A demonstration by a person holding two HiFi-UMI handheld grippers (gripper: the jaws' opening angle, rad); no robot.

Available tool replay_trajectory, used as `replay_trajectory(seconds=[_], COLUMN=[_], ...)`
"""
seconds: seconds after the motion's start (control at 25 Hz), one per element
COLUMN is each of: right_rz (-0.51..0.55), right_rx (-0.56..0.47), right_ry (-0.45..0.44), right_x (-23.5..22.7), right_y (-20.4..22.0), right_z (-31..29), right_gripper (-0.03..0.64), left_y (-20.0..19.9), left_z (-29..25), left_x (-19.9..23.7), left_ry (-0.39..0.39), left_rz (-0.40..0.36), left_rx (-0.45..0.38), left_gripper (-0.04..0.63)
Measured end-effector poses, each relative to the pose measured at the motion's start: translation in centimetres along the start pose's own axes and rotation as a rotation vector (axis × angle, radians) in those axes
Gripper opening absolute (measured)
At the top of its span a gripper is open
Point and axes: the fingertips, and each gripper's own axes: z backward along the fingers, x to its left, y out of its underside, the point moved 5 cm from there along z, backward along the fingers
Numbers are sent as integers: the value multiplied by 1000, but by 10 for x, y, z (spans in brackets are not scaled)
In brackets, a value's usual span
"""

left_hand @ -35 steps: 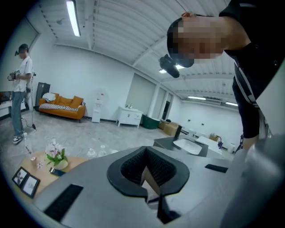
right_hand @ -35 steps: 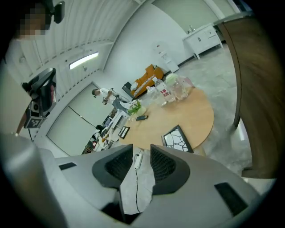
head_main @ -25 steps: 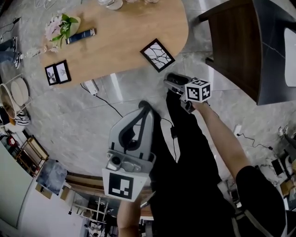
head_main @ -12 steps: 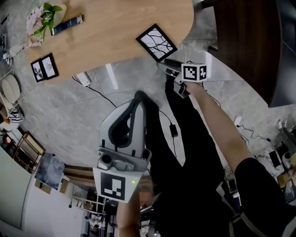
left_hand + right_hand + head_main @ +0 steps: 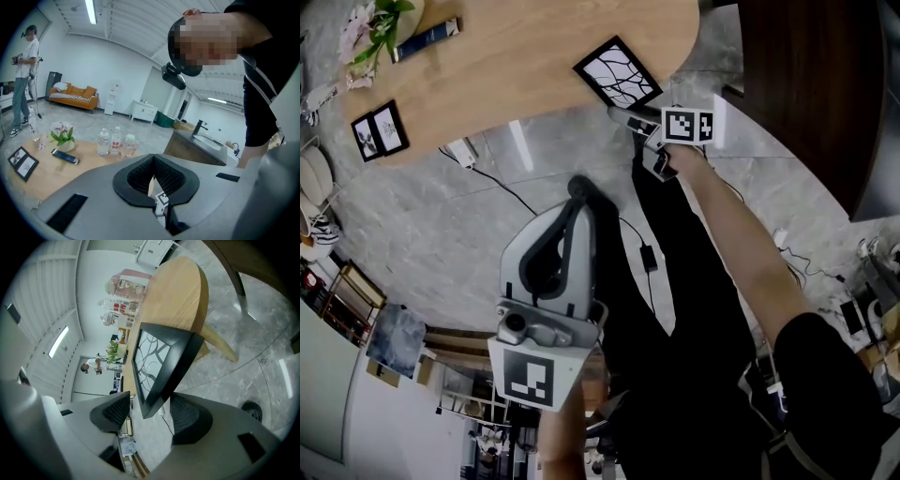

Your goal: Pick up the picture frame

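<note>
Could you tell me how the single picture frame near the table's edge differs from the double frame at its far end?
The single frame holds one branching-line picture; the double frame holds two small pictures side by side. The single frame's corner sits between the right gripper's open jaws; the double frame lies far from that gripper. Both are black-rimmed and lie on the wooden table.

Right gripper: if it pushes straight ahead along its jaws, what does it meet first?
The black picture frame. Its near corner already stands between the open jaws of the right gripper, at the edge of the wooden table. Whether a pad touches it yet is unclear.
</note>
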Motion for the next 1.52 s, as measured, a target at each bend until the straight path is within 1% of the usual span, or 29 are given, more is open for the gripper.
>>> replay_trajectory(seconds=[0.2,0.28,0.44,0.6,1.04,1.36,1.52], right_rz=[-24,-39,-48,-22,9,3,5], right_rx=[-11,-17,-16,-4,-15,-39,-63], right_ry=[-18,-22,-37,-42,-109,-143,-160], right_x=[1,0,2,4,25,42,58], right_y=[-1,-3,-3,-2,-4,-7,-8], right_z=[-3,-3,-2,0,10,25,37], right_gripper=[233,153,144,116,75,72,72], left_y=[2,3,5,6,1,-13,-18], left_z=[1,1,3,4,14,33,47], left_x=[1,1,-1,-1,-11,-24,-30], left_ry=[-13,-14,-17,-16,-20,-34,-40], left_rz=[8,8,10,10,1,-26,-30], left_rx=[-1,0,2,3,-5,-28,-40], left_gripper=[12,12,12,12,12,12,12])
